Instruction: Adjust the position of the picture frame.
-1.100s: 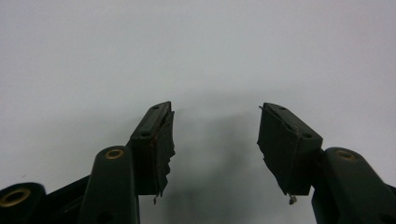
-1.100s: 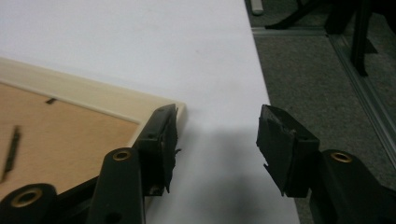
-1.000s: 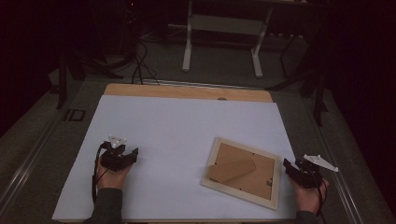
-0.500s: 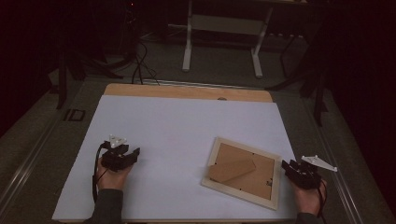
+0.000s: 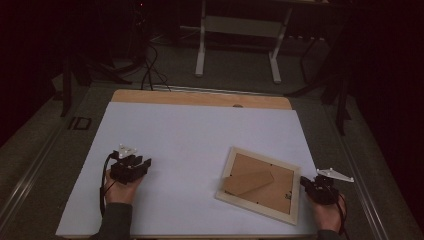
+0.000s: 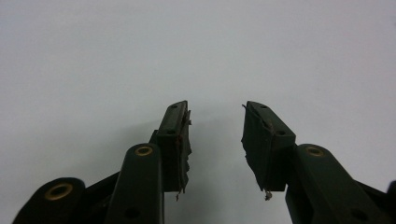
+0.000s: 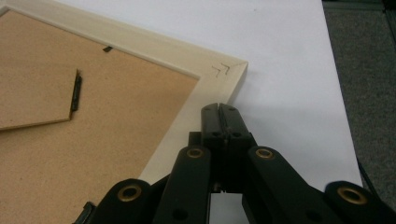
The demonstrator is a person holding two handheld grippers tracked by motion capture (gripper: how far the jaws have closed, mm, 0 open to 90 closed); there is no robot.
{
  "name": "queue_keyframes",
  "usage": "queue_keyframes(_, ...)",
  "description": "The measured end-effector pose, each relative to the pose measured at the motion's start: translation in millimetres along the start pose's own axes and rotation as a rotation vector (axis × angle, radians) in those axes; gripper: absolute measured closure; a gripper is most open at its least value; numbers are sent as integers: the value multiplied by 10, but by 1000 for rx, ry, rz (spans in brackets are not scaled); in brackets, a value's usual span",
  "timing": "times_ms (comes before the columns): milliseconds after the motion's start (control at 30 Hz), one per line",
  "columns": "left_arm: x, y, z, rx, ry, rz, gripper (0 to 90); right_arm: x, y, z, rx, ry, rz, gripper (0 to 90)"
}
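Observation:
A pale wooden picture frame (image 5: 260, 185) lies face down on the white sheet (image 5: 200, 145), its brown backing and stand flap upward. My right gripper (image 5: 305, 182) rests at the frame's right edge. In the right gripper view the right gripper (image 7: 219, 108) has just closed; it is shut with nothing between the pads, its tips over the frame's rim (image 7: 187, 121) near a corner. My left gripper (image 5: 146, 165) lies on the sheet at the left, far from the frame. The jaws of the left gripper (image 6: 217, 112) have been closing but still stand apart over bare sheet.
The sheet covers most of a wooden table, whose far strip (image 5: 200, 98) shows bare. Beyond it are metal stand legs (image 5: 237, 50) and cables (image 5: 147, 70) on the dark floor. Grey surface (image 7: 364, 93) lies just past the sheet's right edge.
Both hands have stayed where they were. The right gripper's jaws have drawn together beside the frame; the left gripper's jaws look slightly narrower.

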State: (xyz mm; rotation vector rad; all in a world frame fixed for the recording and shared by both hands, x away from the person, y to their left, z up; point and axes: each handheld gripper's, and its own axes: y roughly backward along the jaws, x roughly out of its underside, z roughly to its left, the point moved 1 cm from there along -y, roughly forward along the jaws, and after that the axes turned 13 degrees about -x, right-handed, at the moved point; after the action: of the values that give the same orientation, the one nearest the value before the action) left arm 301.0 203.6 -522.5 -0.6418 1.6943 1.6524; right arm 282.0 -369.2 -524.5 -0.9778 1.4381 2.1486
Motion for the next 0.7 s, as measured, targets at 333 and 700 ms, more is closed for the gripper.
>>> queue_keyframes(333, 4, 13, -103, 7, -54, -6, 646, 40, 8, -14, -18, -44, 26, 900)
queue_keyframes(700, 8, 64, -280, 88, -144, -31, 669, 84, -4, 10, -62, -76, 42, 900)
